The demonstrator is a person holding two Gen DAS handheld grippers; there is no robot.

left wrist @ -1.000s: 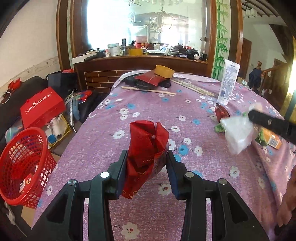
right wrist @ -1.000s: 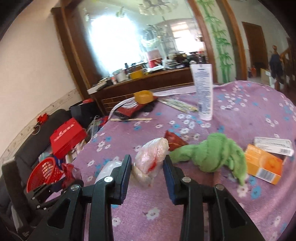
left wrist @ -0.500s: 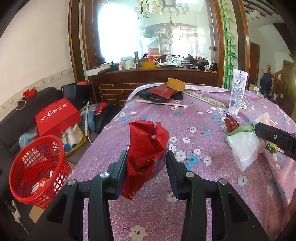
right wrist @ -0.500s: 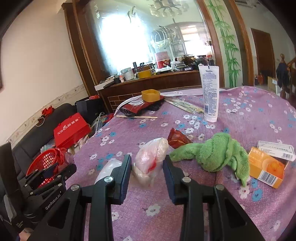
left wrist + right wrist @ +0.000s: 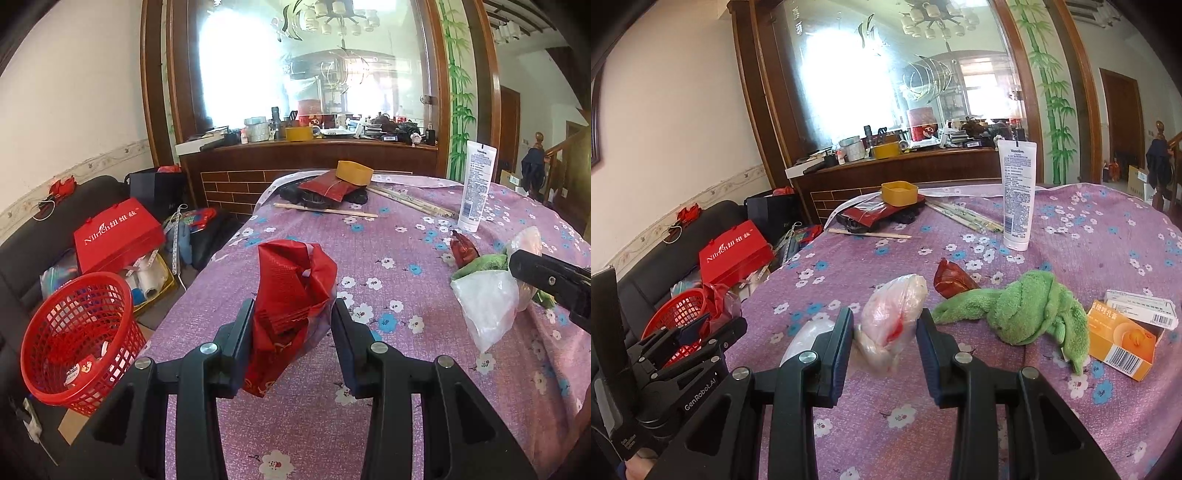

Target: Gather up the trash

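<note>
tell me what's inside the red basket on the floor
Inside the red basket, a few scraps show: a small red-and-white wrapper and pale bits near the bottom. Its mesh wall hides anything lower.

Bare purple floral tablecloth (image 5: 303, 424) open across lower centre and centre-left of left view. Green towel bundle (image 5: 1030, 310), orange cardboard box (image 5: 1119, 343) block right side; white upright lotion tube (image 5: 1017, 195) stands upper right. Red mesh plastic basket (image 5: 77, 336) lower left, unobstructed above.

Red basket (image 5: 677, 308) half behind left tongs (image 5: 701, 332)
</note>
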